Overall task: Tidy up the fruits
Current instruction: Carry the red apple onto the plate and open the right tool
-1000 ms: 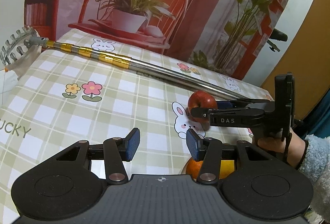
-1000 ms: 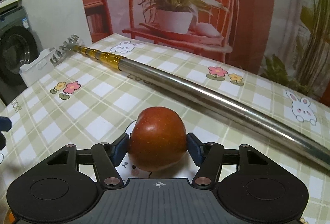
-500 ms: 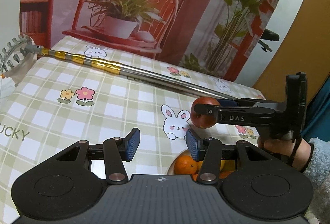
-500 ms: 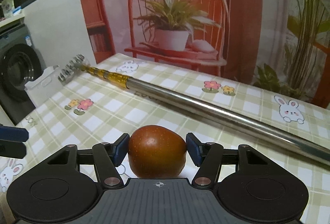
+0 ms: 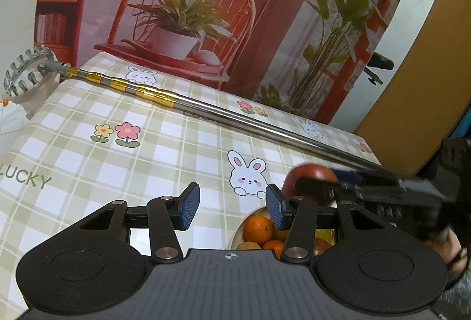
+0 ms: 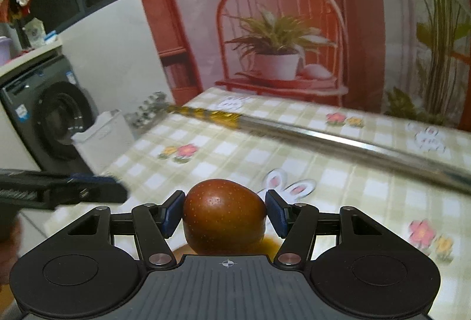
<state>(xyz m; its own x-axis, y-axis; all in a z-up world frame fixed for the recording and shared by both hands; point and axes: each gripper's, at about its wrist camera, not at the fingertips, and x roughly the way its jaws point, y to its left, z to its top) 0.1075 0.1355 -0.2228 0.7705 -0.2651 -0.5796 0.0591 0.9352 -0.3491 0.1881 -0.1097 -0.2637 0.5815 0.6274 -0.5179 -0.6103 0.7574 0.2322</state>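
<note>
- My right gripper (image 6: 225,215) has its blue fingers (image 6: 172,212) closed against both sides of a red-brown apple (image 6: 224,215); the apple is off the tabletop, carried level just ahead of the camera.
- Below the apple in the right wrist view I see a blurred pale rim and an orange-brown patch; I cannot tell from that view what it is.
- My left gripper (image 5: 232,209) points forward and slightly down over the tabletop (image 5: 123,172), fingers (image 5: 188,209) spread wide with nothing between them.
- Just under the left gripper's right finger sits a bowl (image 5: 238,228) with oranges (image 5: 257,230) and other fruit in it, partly hidden by the gripper body.
- In the left wrist view, the right gripper (image 5: 316,186) reaches in from the right, blurred, holding the apple (image 5: 309,175) above the bowl's far edge. A hand (image 5: 447,246) grips it at the frame's right edge.
- Farther out, the checked cloth shows a rabbit print (image 5: 247,175) and flower prints (image 5: 117,133).
- A long metal pole (image 5: 235,121) with gold bands lies diagonally across the far tabletop, its toothed head (image 5: 25,74) past the left edge.
- Beyond is a backdrop picturing a red chair and potted plant (image 5: 176,25); a washing machine (image 6: 47,119) stands far left.
</note>
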